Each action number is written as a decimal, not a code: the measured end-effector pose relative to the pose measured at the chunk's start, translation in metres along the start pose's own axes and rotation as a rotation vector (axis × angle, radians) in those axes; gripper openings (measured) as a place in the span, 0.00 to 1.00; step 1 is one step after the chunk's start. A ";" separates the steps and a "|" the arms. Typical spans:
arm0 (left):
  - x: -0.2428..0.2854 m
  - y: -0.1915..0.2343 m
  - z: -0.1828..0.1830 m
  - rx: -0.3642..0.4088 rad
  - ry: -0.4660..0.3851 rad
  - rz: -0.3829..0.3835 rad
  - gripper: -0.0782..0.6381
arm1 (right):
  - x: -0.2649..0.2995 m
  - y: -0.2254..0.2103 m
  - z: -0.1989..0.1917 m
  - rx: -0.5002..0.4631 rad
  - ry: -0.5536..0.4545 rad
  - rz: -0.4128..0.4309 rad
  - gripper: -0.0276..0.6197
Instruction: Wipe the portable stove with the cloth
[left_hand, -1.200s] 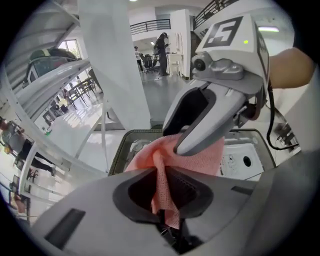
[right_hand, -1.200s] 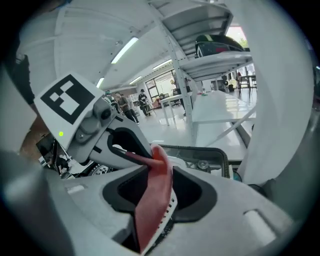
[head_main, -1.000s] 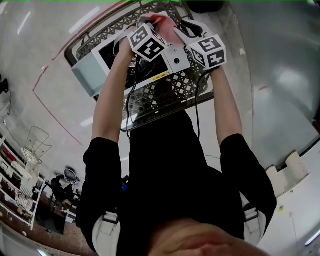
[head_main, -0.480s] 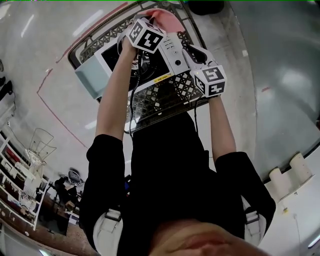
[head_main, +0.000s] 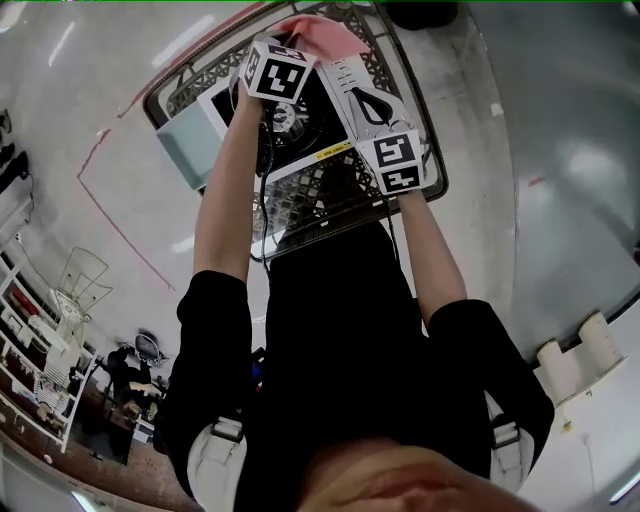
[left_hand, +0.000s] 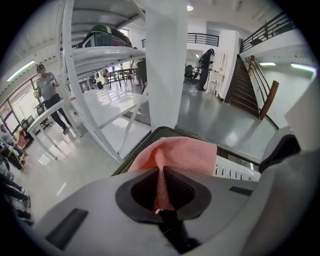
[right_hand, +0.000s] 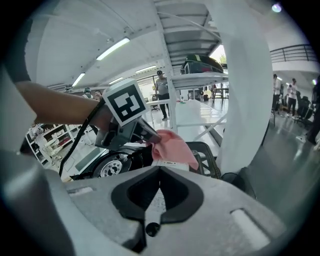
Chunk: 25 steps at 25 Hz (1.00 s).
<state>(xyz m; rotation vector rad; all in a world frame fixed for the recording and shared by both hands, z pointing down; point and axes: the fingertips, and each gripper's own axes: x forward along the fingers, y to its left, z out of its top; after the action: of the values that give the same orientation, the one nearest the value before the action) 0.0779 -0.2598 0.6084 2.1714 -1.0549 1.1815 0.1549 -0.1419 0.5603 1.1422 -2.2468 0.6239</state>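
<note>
Grey lattice plastic is nearest you: the crate (head_main: 322, 192) that carries the portable stove (head_main: 215, 108), its near edge just ahead of your body. Your right gripper (right_hand: 159, 171) hangs over the stove's right end, by the crate's right edge. Its jaws have just been closing and now meet at the tips with nothing between them; only the stove's white top shows through the gap behind the tips. Whether it touches the stove, you cannot tell from here.

Further out, past the round burner (right_hand: 110, 168), your left gripper (left_hand: 161, 171) is clamped on the pink cloth (left_hand: 186, 154). A thin fold runs up between the pads, and the rest spreads out ahead of the tips. The cloth sits at the stove's far edge, against the crate's far rim, to the left of the stove's white slotted panel (left_hand: 232, 171). Whether it rests on the metal is unclear.

Beyond that rim the room is tight: a white post (left_hand: 166, 65) of a shelving rack rises close behind the crate's far edge. To the crate's right lies open glossy floor (head_main: 565, 120), and to its left more floor crossed by a pink line (head_main: 112, 218).
</note>
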 end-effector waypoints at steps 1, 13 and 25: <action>-0.001 0.002 -0.003 -0.006 0.003 -0.001 0.13 | 0.003 0.004 0.001 0.002 0.002 0.000 0.05; -0.022 0.027 -0.036 -0.061 0.034 0.019 0.13 | 0.015 0.041 0.021 -0.006 -0.008 0.068 0.05; -0.037 0.052 -0.072 -0.071 0.071 0.047 0.13 | 0.028 0.071 0.018 -0.031 0.011 0.124 0.05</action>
<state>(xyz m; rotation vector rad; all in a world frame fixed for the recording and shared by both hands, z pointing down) -0.0122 -0.2274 0.6164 2.0461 -1.1064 1.2145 0.0774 -0.1315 0.5541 0.9883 -2.3228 0.6400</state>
